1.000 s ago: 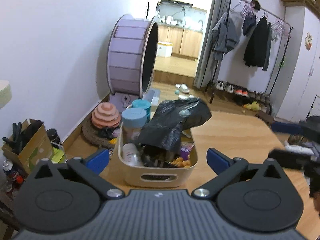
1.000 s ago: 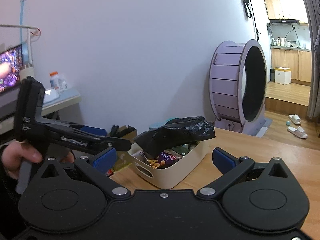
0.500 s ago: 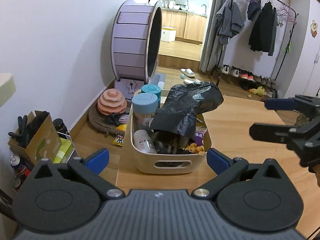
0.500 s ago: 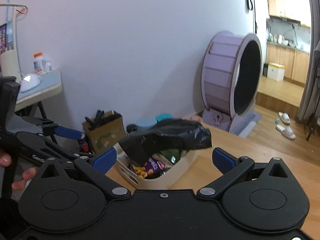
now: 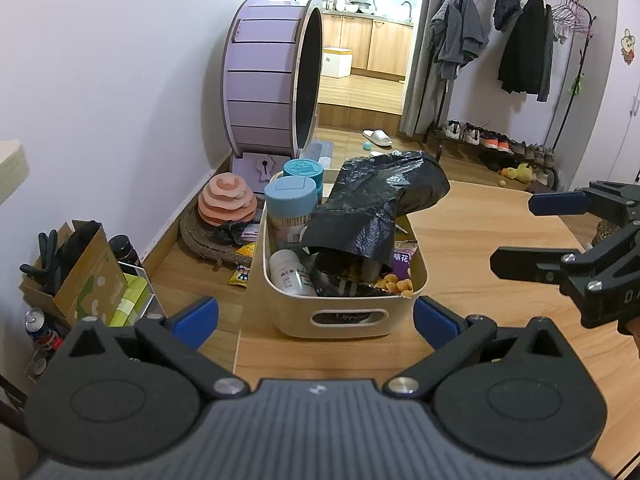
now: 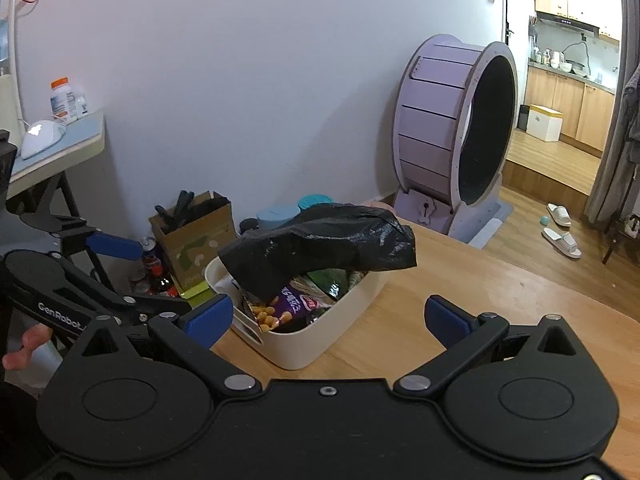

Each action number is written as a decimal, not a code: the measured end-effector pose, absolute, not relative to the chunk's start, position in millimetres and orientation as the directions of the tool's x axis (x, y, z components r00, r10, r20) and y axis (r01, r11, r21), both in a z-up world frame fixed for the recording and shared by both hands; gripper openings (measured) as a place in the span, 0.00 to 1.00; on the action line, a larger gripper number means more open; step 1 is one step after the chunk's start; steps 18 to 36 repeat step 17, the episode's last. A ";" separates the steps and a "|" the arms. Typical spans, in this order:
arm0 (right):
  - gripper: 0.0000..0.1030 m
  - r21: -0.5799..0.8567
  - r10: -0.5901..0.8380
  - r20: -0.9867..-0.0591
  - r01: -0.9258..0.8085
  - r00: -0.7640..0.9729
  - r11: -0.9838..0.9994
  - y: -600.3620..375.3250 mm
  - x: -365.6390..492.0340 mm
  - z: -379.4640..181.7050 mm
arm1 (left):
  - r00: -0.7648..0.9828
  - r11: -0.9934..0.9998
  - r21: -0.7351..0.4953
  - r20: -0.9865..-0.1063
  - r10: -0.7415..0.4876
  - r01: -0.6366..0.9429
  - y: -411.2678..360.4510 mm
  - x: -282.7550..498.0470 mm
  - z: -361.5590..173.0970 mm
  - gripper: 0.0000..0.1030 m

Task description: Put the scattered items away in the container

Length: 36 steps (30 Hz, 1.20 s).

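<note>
A cream plastic bin (image 5: 344, 316) stands at the left edge of the wooden table (image 5: 472, 248). It holds a black plastic bag (image 5: 376, 204) sticking up, blue-lidded jars (image 5: 290, 196), a white bottle (image 5: 290, 274) and snack packets (image 5: 396, 282). The bin also shows in the right wrist view (image 6: 320, 336) under the bag (image 6: 320, 248). My left gripper (image 5: 316, 316) is open and empty just in front of the bin. My right gripper (image 6: 328, 316) is open and empty, to the bin's right; it also shows in the left wrist view (image 5: 520, 232).
A purple cat wheel (image 5: 272, 92) stands by the wall behind the table. On the floor left of the table are a cardboard box (image 5: 80, 276), cans and a pink toy (image 5: 228, 200). A clothes rack (image 5: 520, 40) stands far right.
Both grippers have drawn back and risen a little from the bin, still open. The right gripper has come further into the left wrist view. The bin's contents have not moved.
</note>
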State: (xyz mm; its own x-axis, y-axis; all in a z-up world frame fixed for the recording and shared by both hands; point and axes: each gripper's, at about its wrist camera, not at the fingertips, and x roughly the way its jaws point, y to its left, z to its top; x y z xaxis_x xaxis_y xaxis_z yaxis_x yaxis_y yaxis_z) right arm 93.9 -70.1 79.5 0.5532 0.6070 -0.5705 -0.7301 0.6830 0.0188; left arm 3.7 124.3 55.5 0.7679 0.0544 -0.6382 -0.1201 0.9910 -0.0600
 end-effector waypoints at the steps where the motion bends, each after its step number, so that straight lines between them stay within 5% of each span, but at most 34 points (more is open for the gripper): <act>1: 1.00 0.017 0.605 -0.575 -0.730 0.552 0.683 -69.5 94.1 78.5 | 0.767 0.991 -0.058 -0.640 0.056 -0.121 124.1 4.0 55.5 1.00; 36: 1.00 -0.004 0.596 -0.595 -0.743 0.540 0.669 -65.2 90.6 75.1 | 0.755 0.991 -0.045 -0.653 0.064 -0.123 123.0 4.7 53.1 1.00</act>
